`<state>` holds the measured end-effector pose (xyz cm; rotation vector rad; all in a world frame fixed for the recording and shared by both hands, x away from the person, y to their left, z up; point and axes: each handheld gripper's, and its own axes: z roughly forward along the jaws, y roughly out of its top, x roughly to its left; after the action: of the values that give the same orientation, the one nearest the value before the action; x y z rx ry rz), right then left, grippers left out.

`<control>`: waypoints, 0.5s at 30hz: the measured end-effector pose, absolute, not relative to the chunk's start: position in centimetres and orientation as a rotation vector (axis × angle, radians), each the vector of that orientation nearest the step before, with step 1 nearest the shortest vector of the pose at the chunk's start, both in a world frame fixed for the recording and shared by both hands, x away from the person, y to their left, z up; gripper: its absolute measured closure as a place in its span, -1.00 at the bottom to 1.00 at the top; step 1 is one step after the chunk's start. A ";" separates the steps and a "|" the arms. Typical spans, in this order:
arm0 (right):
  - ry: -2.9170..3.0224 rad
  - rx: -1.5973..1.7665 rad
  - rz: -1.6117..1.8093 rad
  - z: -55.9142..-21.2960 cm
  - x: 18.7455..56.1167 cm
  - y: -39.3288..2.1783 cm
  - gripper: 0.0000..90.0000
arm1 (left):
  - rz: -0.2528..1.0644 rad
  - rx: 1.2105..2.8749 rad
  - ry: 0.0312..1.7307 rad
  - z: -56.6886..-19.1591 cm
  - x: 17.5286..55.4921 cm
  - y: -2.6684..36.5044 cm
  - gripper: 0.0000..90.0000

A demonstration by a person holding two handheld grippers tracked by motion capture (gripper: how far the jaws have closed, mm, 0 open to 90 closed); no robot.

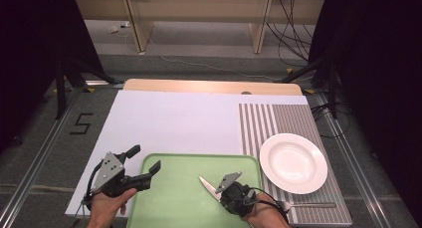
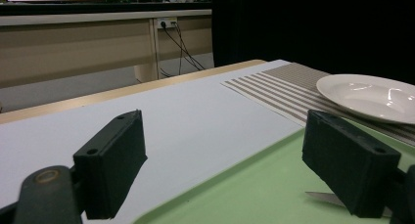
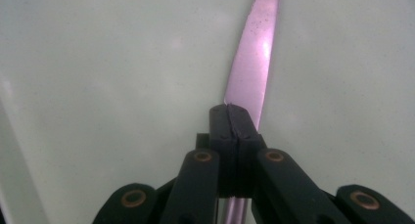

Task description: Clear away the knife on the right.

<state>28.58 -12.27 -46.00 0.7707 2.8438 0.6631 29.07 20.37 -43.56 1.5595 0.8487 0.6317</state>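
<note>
A table knife lies low over the green tray, its blade pointing to the far left. My right gripper is shut on the knife. In the right gripper view the two jaws are pressed together, with the blade running out past them over the tray. My left gripper is open over the tray's left edge with nothing between its jaws. The left gripper view shows the wide gap between its fingers and the knife tip beyond.
A white plate rests on a striped placemat to the right of the tray, with a fork on the mat near the front edge. A white sheet covers the table behind the tray.
</note>
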 end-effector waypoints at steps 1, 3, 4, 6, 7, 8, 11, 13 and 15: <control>2.824 0.774 0.653 -45.9 28.6 -12.3 1.00 | 0.635 1.568 0.854 -43.5 29.0 20.4 -0.65; 2.821 0.770 0.648 -45.8 28.6 -12.4 1.00 | 0.634 1.565 0.857 -43.5 29.0 20.4 -0.65; 2.820 0.764 0.650 -45.8 28.7 -12.5 1.00 | 0.633 1.564 0.859 -43.5 29.1 20.4 -0.65; 2.808 0.778 0.643 -45.8 28.8 -12.7 1.00 | 0.634 1.560 0.856 -43.5 29.1 20.4 -0.65; 2.796 0.789 0.639 -45.7 28.9 -12.9 1.00 | 0.635 1.565 0.857 -43.5 29.0 20.5 -0.65; 2.800 0.796 0.625 -45.6 29.0 -13.1 1.00 | 0.634 1.564 0.857 -43.5 29.0 20.5 -0.65; 2.778 0.819 0.603 -45.6 29.2 -13.4 1.00 | 0.633 1.563 0.858 -43.5 29.0 20.5 -0.65; 2.766 0.825 0.574 -45.8 29.2 -13.5 1.00 | 0.634 1.563 0.857 -43.5 29.0 20.5 -0.65; 2.773 0.833 0.558 -46.0 29.2 -13.8 1.00 | 0.634 1.562 0.856 -43.5 29.0 20.5 -0.65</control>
<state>29.22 -13.84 -45.95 0.8326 2.7733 0.5580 29.00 20.46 -43.47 1.5622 0.8561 0.6338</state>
